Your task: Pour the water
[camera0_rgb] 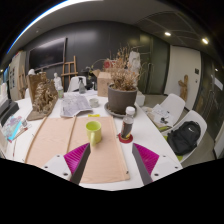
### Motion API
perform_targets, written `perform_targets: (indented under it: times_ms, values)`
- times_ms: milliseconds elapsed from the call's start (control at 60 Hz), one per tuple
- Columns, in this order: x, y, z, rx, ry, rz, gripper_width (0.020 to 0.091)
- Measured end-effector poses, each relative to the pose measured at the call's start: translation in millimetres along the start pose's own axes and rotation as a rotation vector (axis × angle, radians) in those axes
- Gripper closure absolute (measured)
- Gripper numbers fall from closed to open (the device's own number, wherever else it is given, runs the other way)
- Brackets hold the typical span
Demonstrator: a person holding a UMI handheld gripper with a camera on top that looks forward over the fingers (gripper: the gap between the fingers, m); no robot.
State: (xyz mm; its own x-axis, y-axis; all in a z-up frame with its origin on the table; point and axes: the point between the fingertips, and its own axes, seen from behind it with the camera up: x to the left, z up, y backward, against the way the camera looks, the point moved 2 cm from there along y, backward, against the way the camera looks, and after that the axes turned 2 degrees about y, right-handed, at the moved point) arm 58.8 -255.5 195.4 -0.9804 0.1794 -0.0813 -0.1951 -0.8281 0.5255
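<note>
The claw [103,163] is apart and holds nothing. A green cup [94,131] and a bottle [127,123] stand on the tabletop [50,140], centre of frame.

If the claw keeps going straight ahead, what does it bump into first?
Probably the green cup, which stands just ahead of the open claw, roughly midway between its fingers. The bottle stands slightly to its right. Depth is hard to judge here.

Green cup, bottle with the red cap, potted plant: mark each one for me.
green cup [94,131], gripper view, on its side wall.
bottle with the red cap [127,124], gripper view, on its body.
potted plant [121,99], gripper view, on the dark pot.
</note>
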Motion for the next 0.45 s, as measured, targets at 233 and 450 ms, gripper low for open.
perform_targets:
  times_ms: [233,450]
  values:
    - [37.4,63.9,0.8,-0.024,0.050,0.005,0.0247]
    - [36.0,68.4,-7.1,-0.004,0.059,0.001,0.0247]
